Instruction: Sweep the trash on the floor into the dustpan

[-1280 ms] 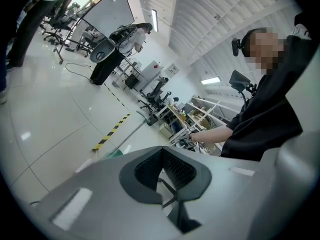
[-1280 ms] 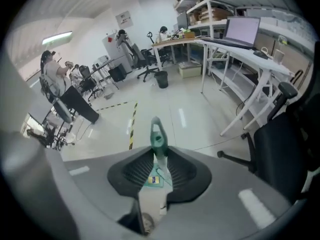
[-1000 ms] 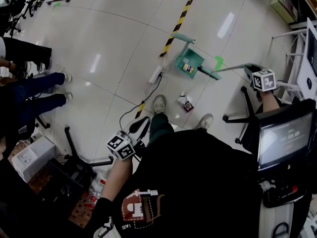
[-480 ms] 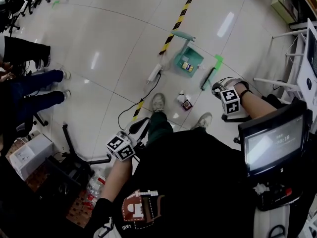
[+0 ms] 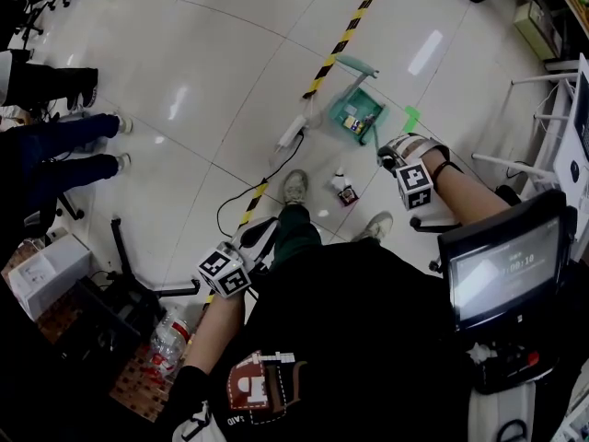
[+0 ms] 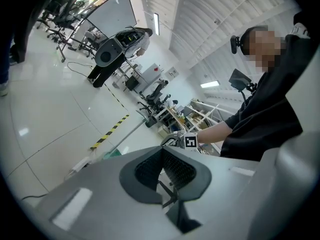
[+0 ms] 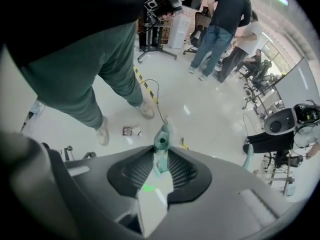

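Right hand-held gripper (image 7: 161, 160) is closed on the broom (image 7: 162, 140). The pale shaft passes between the two pads and its long axis runs along the jaws, so the teal end with a round hole points out past the fingertips and down to the floor (image 5: 230, 81). In the head view this gripper hangs just beside the dustpan (image 5: 355, 114), on its right side, and covers most of the broom. The teal dustpan sits on the floor with some coloured trash inside; its long handle (image 5: 355, 64) shows on the side away from the person, near the yellow-black tape (image 5: 345, 35). A small trash box (image 5: 348, 196) and a white bottle (image 5: 339, 181) lie apart from the dustpan, between it and the person's shoes (image 5: 295, 190). Left hand-held gripper (image 6: 161, 151) is well apart from the dustpan, by the person's trouser leg, its jaws closed tip to tip with nothing between them. One second ago the right hand-held gripper was far to the right of the dustpan and the broom stretched almost level across toward it. Half a second ago it was already near. Now it is a little closer, and the dustpan looks blurred where it was sharp before. The box and the bottle have not moved.
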